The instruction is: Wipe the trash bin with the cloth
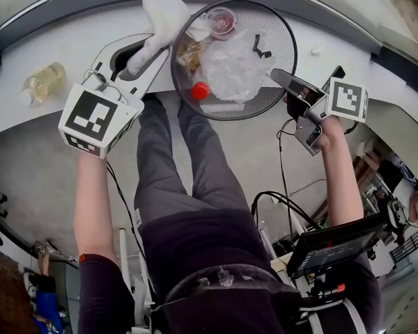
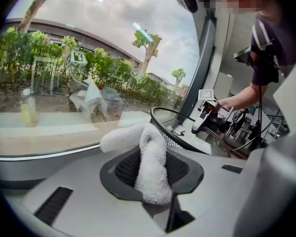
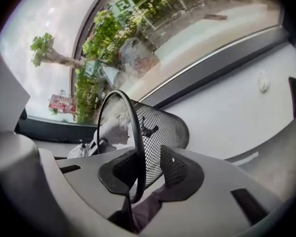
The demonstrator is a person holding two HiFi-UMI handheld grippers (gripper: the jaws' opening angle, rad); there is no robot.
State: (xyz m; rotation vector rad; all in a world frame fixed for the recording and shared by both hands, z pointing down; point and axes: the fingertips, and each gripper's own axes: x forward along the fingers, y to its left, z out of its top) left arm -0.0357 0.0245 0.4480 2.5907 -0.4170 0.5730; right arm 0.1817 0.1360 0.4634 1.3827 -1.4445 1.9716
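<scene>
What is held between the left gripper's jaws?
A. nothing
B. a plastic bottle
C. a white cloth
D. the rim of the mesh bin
C: the left gripper view shows the white cloth pinched between the jaws of the left gripper, with its loose end flopping out ahead of them.

Just right of the trash bin (image 1: 282, 40), a tiny white spot (image 1: 315, 49) was too small for me to tell.
</scene>
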